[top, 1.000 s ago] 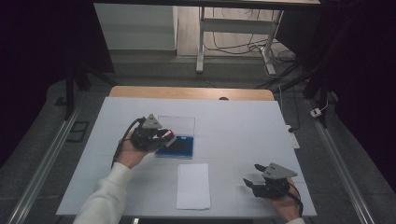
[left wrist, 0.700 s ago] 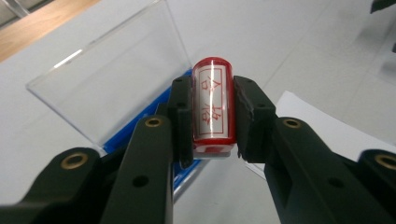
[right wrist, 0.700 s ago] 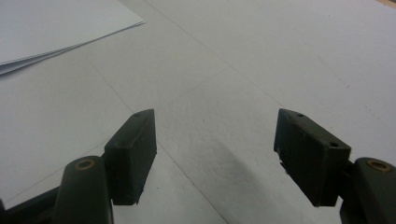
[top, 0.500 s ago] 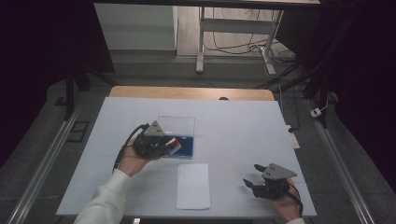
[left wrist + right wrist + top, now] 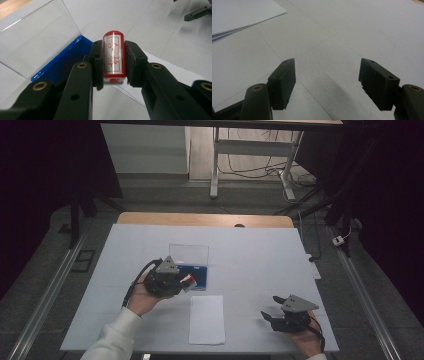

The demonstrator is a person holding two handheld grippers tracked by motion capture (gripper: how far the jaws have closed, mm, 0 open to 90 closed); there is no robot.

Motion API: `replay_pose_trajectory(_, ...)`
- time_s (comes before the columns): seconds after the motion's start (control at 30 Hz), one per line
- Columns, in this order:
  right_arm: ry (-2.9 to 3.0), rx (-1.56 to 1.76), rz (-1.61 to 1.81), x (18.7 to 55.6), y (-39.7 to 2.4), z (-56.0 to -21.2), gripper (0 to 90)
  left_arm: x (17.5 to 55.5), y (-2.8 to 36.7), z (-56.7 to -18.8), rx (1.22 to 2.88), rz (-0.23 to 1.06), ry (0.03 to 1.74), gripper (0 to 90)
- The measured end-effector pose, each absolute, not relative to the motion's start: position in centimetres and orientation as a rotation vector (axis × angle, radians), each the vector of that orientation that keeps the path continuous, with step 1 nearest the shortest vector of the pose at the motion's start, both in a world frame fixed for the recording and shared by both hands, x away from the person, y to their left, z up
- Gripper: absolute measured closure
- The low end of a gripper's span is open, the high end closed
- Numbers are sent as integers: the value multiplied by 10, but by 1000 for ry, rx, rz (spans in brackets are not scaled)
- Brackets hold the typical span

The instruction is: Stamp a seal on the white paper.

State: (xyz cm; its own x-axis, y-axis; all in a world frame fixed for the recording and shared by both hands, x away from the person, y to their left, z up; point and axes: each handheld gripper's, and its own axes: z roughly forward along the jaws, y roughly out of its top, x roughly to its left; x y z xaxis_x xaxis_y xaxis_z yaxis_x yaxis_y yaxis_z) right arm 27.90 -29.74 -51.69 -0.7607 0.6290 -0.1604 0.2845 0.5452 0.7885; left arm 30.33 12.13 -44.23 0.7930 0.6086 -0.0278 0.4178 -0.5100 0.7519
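One red stamp (image 5: 113,56) sits clamped between the jaws of your left gripper (image 5: 184,282), its clear barrel showing red characters, pads pressing both sides. You hold it above the table (image 5: 250,250), just over the front edge of the blue ink pad (image 5: 197,275), whose clear lid (image 5: 188,254) stands open behind. White paper (image 5: 207,318) lies on the table just in front of the pad. Your right gripper (image 5: 267,315) rests well apart, right of the paper, jaws spread wide with nothing between them.
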Motion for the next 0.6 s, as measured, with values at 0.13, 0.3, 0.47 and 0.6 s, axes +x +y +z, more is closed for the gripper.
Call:
replay_pose_trajectory(0.13, 2356, 743, 1093, 279, -297, -517, 297, 300, 120, -443, 2186, 298, 745, 696)
replay_pose_trajectory(0.3, 2357, 746, 1091, 279, -297, -517, 297, 295, 118, -445, 2195, 289, 728, 696)
replay_pose_trajectory(0.47, 2359, 746, 1084, 278, -298, -518, 297, 292, 116, -447, 2193, 284, 718, 696)
replay_pose_trajectory(0.6, 2355, 746, 1086, 277, -299, -517, 297, 290, 113, -447, 2205, 276, 700, 696)
